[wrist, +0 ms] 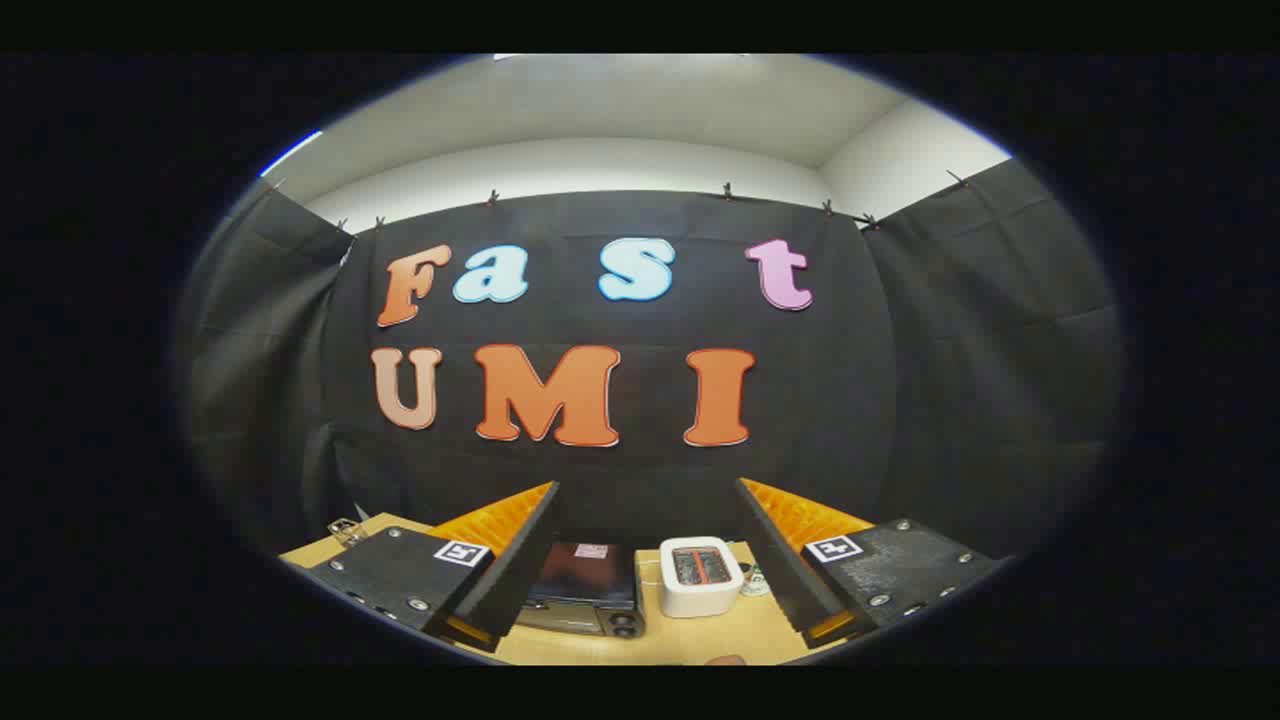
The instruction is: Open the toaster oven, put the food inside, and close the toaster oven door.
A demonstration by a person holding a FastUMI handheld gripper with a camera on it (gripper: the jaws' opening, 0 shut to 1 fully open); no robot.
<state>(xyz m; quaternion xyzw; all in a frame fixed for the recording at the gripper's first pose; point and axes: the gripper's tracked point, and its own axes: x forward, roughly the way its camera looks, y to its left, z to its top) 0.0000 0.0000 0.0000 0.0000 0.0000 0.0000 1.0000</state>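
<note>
My gripper (pixel 648 560) is held high above the wooden table (pixel 690 640), with its two fingers spread wide and nothing between them. Below and between the fingers, close to the left finger (pixel 510 570), sits the toaster oven (pixel 588 595), seen from above: a dark top and a metal front with black knobs. I cannot tell how its door stands from this angle. A small brownish piece (pixel 727 660) shows at the table's near edge; what it is cannot be told.
A white pop-up toaster (pixel 701 576) with two slots stands to the right of the oven, a round sticker-like thing (pixel 755 583) beside it. A small metal object (pixel 345 531) lies at the table's far left corner. Black cloth walls close the booth behind and on both sides.
</note>
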